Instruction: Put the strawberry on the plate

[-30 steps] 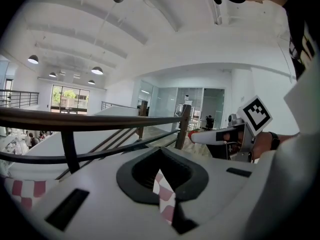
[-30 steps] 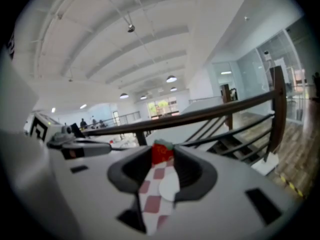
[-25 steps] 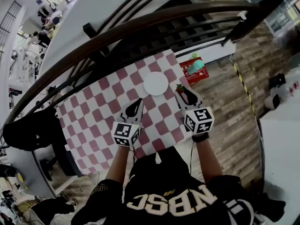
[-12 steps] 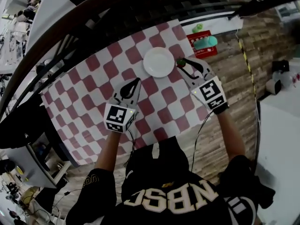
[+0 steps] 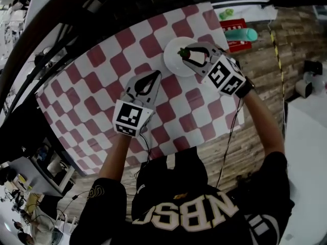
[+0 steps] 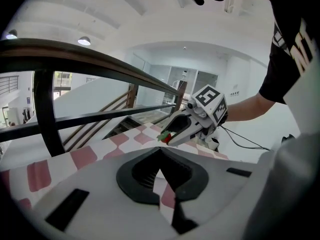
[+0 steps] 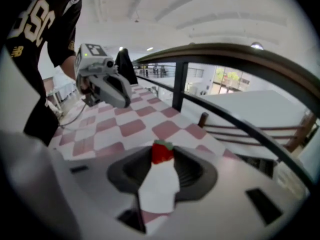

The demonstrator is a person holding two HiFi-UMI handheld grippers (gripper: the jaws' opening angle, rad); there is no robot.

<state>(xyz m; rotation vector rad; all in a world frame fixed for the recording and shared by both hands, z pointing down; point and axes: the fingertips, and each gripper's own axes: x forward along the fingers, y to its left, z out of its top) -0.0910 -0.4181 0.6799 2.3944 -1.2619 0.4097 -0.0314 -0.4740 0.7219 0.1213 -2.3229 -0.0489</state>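
Note:
My right gripper (image 5: 185,54) is shut on a small red strawberry (image 5: 182,52) with a green top, pinched at the fingertips. It hovers over the near right part of the round white plate (image 5: 172,68) on the checked tablecloth. In the right gripper view the strawberry (image 7: 161,153) sits between the tips, with the plate (image 7: 157,186) showing white below. The left gripper view shows the strawberry (image 6: 166,137) from the side. My left gripper (image 5: 154,74) is shut and empty, just left of the plate and nearer to me.
A red-and-white checked cloth (image 5: 102,80) covers the table. A dark handrail (image 5: 76,19) runs along the far side. A red box with a green cylinder (image 5: 242,33) lies on the wooden floor (image 5: 265,86) to the right.
My right gripper has carried the strawberry leftward from beside the plate's right edge to over the plate. The left gripper has stayed near the plate's left side.

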